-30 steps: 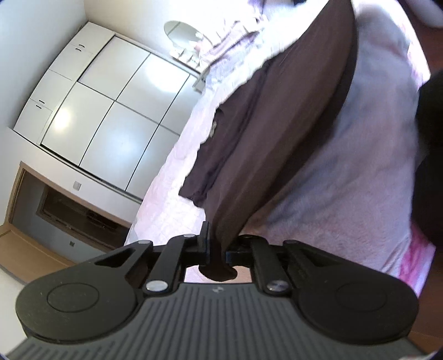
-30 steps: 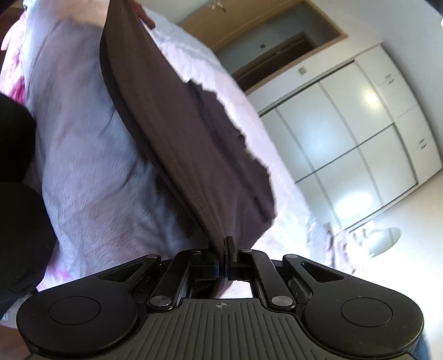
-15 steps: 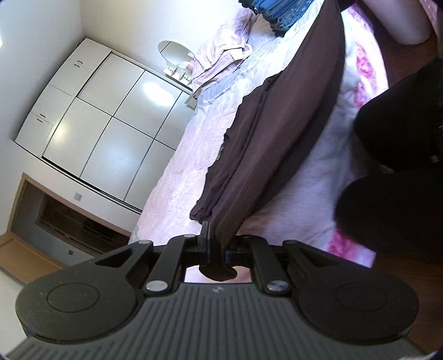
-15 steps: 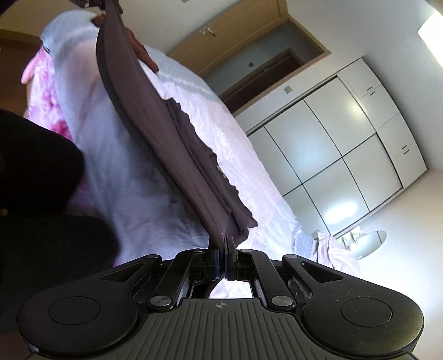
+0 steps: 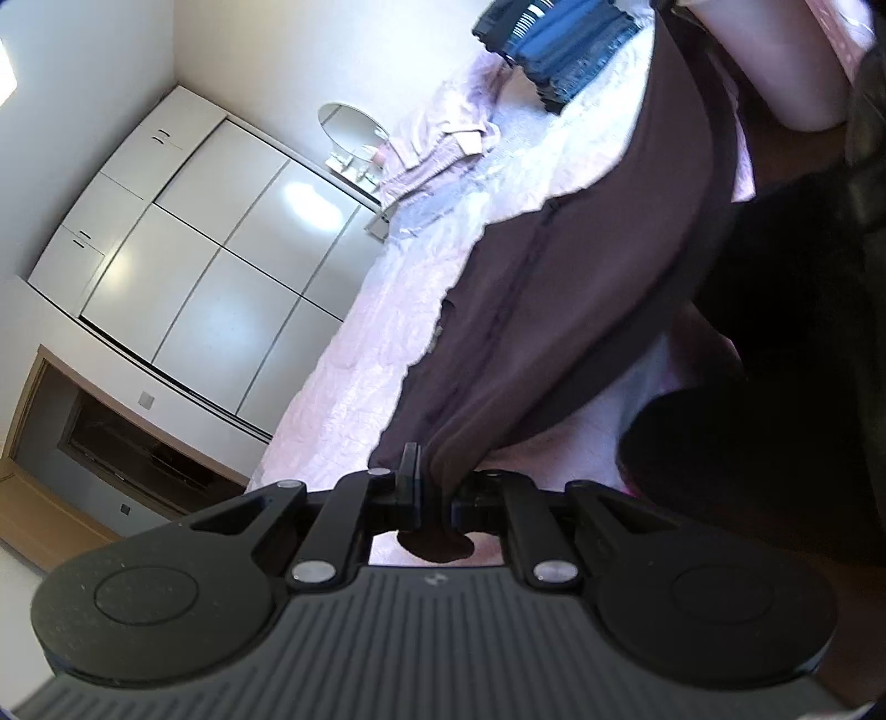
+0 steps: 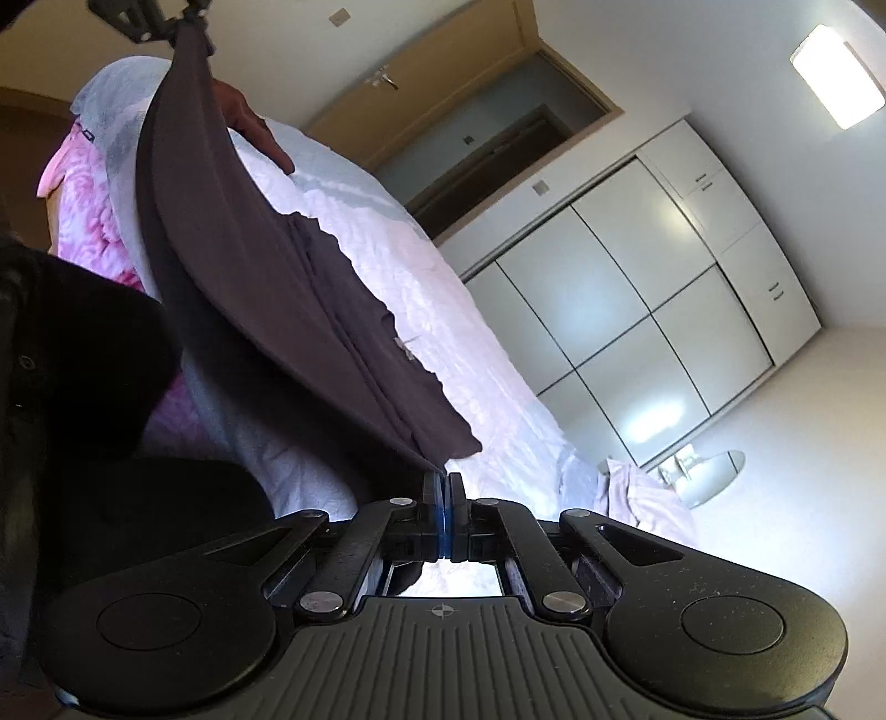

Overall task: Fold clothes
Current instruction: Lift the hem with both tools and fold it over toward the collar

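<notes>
Dark brown garment (image 5: pixel 581 288) (image 6: pixel 232 260), stretched taut, lifted above bed

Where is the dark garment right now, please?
The garment hangs stretched between the left gripper and right gripper, above the bed.

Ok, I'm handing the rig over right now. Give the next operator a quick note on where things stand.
Left gripper: shut on one end of the dark purple garment.
Right gripper: shut on the other end.
The garment hangs stretched between them over the bed, part of it draped on the cover.
Done: picked up and spread.
Left: lay it flat, fold it. A pink garment and blue clothes lie further up the bed.
</notes>
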The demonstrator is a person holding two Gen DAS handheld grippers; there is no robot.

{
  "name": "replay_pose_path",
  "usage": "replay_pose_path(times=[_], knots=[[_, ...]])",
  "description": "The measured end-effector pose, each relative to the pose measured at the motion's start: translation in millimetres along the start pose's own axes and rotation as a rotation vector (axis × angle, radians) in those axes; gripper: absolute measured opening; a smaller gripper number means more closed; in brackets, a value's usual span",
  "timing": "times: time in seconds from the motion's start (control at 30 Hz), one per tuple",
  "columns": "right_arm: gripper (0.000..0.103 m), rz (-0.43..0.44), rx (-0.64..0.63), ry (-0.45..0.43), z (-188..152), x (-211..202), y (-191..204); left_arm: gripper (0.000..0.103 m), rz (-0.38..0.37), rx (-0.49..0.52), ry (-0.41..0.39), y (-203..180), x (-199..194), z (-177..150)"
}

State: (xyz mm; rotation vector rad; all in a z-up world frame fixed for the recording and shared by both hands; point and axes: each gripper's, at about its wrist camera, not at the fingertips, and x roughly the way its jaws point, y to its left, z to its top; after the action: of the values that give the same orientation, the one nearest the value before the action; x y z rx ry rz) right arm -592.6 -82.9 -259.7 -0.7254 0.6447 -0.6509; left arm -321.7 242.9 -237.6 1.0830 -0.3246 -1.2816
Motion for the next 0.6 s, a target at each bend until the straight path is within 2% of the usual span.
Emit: replay_pose_path(times=[0.17,0.27,0.4,0.5,0.6], knots=[[0.000,0.008,0.003,-0.008,2,32,-25,0.007,0.003,-0.058,0.001,29,32,6],[0.000,0.037,0.010,0.000,4,53,-39,0.007,-0.012,-0.031,0.017,41,48,6],[0.000,0.166,0.013,0.027,-4,70,-31,0.008,-0.033,-0.010,0.043,46,53,0],[0.000,0.159,0.046,0.048,-14,68,-19,0.008,-0.038,-0.013,0.060,46,54,-3],[0.000,0.092,0.088,0.055,-19,59,-19,0.008,-0.041,-0.002,0.064,42,53,-1]])
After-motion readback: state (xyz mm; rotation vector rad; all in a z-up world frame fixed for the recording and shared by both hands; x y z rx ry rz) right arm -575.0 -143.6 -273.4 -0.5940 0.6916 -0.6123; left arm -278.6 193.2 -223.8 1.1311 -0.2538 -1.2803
